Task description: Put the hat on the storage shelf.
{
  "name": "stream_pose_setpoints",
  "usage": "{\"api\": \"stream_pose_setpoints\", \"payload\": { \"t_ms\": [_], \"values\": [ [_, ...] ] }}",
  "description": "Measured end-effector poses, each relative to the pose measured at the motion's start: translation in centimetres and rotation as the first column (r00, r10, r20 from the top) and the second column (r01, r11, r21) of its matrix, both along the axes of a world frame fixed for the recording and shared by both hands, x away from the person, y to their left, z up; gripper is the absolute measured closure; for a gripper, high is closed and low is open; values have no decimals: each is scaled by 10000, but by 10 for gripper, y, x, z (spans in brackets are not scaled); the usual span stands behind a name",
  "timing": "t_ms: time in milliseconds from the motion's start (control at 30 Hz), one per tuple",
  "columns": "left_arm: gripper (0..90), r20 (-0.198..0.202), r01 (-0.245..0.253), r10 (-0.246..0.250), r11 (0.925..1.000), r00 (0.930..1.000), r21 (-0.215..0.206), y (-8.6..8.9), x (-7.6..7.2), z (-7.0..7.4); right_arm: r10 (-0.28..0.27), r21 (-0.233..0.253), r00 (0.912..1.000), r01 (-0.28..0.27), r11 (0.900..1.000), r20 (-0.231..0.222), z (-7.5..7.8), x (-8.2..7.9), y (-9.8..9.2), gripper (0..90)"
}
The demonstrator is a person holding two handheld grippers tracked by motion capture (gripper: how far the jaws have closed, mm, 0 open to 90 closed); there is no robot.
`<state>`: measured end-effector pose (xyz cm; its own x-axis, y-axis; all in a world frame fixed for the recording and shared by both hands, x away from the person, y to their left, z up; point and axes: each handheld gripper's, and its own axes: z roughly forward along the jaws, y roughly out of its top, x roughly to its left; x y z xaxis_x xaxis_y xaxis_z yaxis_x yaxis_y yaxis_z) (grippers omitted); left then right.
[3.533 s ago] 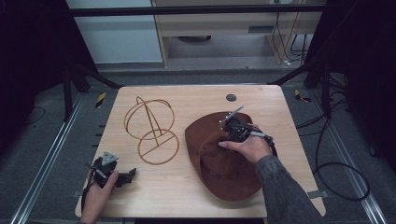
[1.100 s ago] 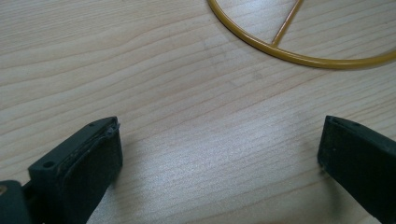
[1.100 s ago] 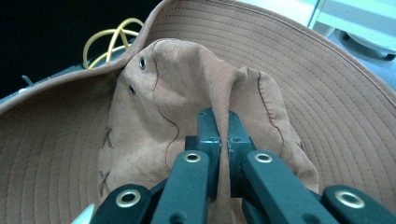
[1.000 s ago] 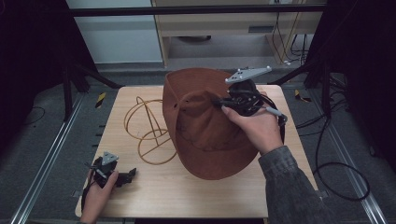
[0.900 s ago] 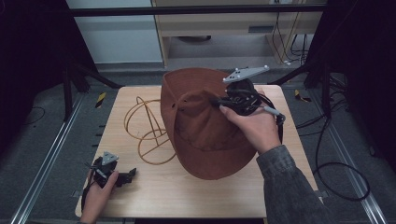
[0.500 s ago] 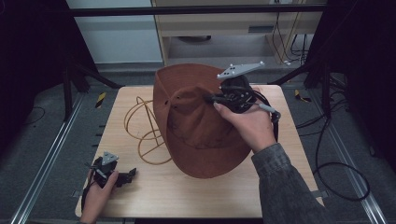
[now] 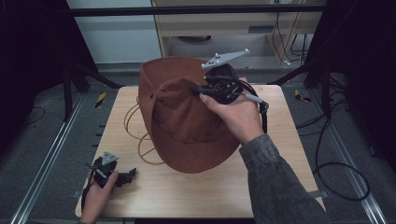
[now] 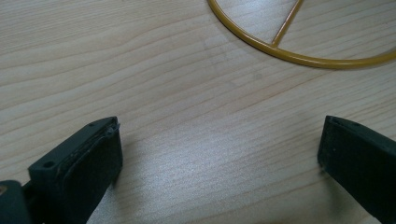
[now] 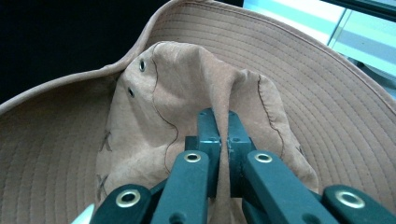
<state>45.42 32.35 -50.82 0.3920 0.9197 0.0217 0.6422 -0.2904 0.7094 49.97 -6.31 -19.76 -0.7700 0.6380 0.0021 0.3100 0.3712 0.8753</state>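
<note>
A brown wide-brimmed hat [image 7: 187, 126] hangs above the wooden table, lifted off it and tilted. My right gripper [image 7: 196, 89] is shut on a pinched fold of the hat's crown [image 9: 187, 93], with the brim [image 9: 289, 60] spreading around it. The hat partly hides a yellow wire hat stand [image 7: 135, 135] on the table's left half. My left gripper [image 7: 127, 175] rests on the table near the front left corner, held by a hand. Its jaws stand wide apart over bare wood, with the stand's ring base [image 8: 299, 51] just ahead.
The wooden table [image 7: 289, 154] stands on a dark floor with metal rails at both sides. Cables [image 7: 336, 154] trail on the floor to the right. A pale cabinet [image 7: 243, 23] is behind the table.
The right gripper has lifted the hat from the table's right side and carried it up and leftward toward the wire stand. The left gripper has stayed still.
</note>
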Motion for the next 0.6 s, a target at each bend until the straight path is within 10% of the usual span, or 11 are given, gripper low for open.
{"api": "stream_pose_setpoints", "payload": {
  "t_ms": [600],
  "values": [
    [0,-22,11,-11,10000,10000,14,0,0,0,427,-202,9990,-425,9989,141,17,13,47,892]
  ]
}}
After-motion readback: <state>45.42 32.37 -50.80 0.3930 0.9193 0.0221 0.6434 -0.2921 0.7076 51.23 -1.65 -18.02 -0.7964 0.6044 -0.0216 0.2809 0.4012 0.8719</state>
